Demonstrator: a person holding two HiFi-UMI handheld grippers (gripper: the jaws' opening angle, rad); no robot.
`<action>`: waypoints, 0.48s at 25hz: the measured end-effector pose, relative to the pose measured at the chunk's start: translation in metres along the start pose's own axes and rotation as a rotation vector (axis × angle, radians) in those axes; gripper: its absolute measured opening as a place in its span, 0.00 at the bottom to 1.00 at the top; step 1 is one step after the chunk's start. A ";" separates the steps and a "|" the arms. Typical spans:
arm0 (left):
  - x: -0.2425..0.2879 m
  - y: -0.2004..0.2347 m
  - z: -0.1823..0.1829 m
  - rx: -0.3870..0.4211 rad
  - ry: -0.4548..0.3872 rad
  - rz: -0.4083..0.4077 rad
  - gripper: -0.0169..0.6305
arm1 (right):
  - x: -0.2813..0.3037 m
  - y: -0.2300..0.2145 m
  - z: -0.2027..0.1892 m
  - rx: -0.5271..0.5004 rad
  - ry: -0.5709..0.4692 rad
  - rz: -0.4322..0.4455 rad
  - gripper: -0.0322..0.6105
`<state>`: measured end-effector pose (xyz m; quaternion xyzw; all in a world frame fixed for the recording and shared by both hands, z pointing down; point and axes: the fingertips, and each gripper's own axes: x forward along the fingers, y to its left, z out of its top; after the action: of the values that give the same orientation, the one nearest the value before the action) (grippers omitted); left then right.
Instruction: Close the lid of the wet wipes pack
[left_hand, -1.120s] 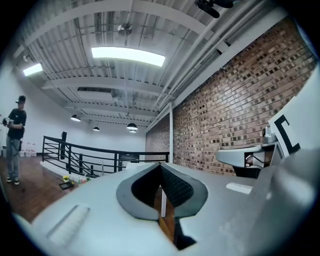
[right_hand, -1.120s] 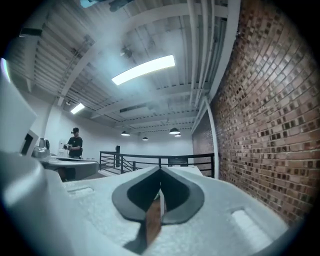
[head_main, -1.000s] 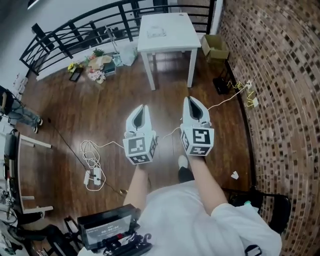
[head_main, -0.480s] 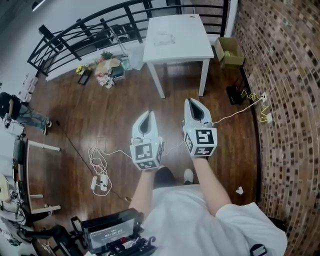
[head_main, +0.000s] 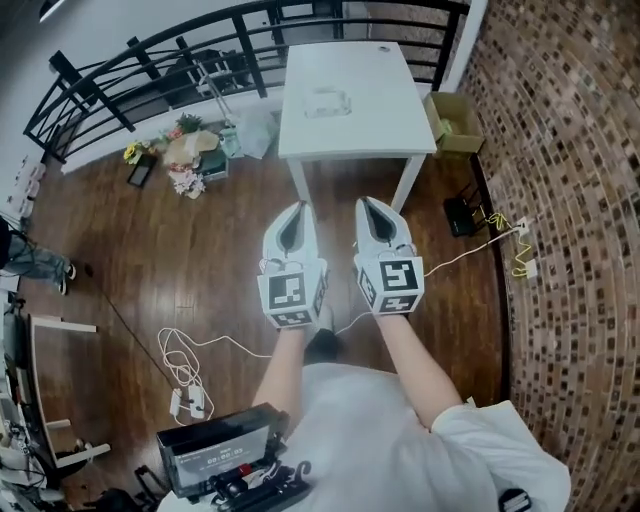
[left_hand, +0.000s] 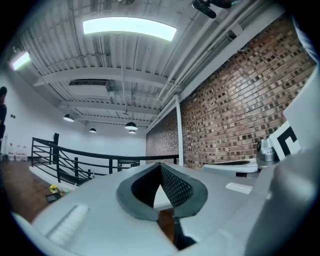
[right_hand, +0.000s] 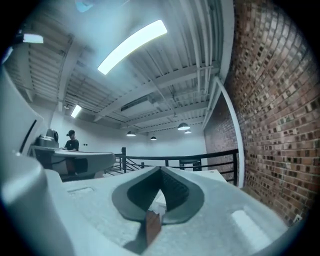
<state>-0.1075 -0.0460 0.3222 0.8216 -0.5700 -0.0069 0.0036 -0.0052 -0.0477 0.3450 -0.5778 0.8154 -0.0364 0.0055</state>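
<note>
Table (head_main: 352, 135) nearer; left claw (head_main: 297, 207), right claw (head_main: 364, 203) closed.

Both forearms (head_main: 402, 352) reach forward, side by side. The left claw (head_main: 296, 210) and right claw (head_main: 367, 205) are closed, holding nothing.

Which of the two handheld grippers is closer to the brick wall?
The right gripper, on the brick wall side; the left gripper sits farther from it.
</note>
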 end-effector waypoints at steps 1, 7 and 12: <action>0.019 0.016 0.006 -0.003 -0.015 0.003 0.05 | 0.022 0.002 0.007 -0.021 -0.007 0.000 0.04; 0.102 0.076 0.005 0.010 -0.025 -0.027 0.05 | 0.114 -0.012 0.015 -0.028 -0.006 -0.071 0.04; 0.156 0.107 -0.009 -0.026 0.017 -0.035 0.05 | 0.171 -0.020 0.013 -0.059 0.017 -0.073 0.04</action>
<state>-0.1527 -0.2297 0.3320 0.8315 -0.5552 -0.0074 0.0193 -0.0421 -0.2162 0.3387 -0.6068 0.7944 -0.0176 -0.0197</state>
